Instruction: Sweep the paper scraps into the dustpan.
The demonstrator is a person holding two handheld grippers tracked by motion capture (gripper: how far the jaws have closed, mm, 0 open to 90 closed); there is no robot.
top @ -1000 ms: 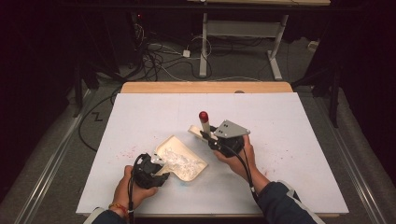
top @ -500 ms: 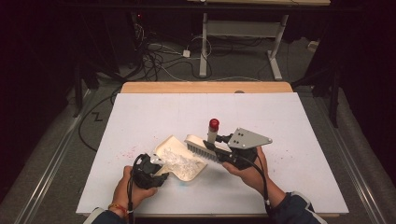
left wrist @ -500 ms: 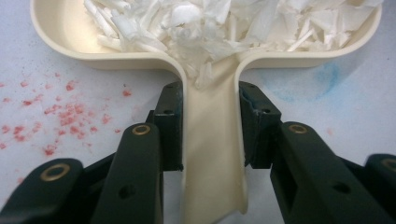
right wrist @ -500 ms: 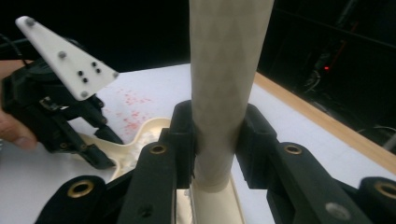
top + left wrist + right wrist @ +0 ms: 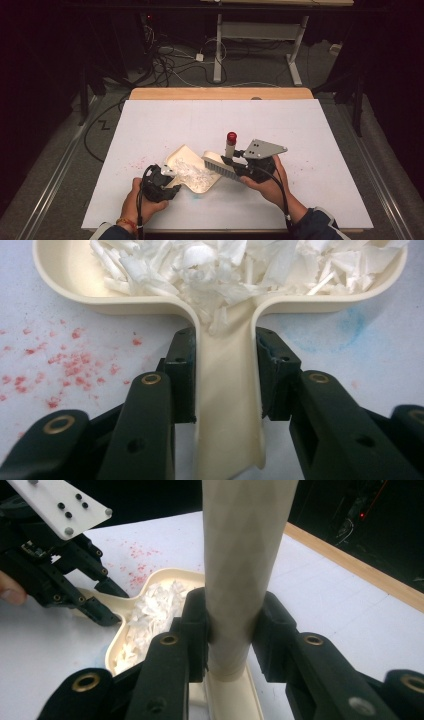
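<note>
Cream plastic dustpan (image 5: 187, 162) lies flat on the white counter (image 5: 150, 120), near its front edge, heaped with shredded white paper (image 5: 240, 265). Left tongs (image 5: 225, 380) clamp the dustpan's handle from both sides. Right tongs (image 5: 231, 625) grip the beige handle of a brush (image 5: 222, 164), whose bristle head rests at the dustpan's right rim and whose red-tipped end points up. Red specks (image 5: 65, 365) dot the counter left of the handle. Wide bare counter stretches behind and to both sides.
</note>
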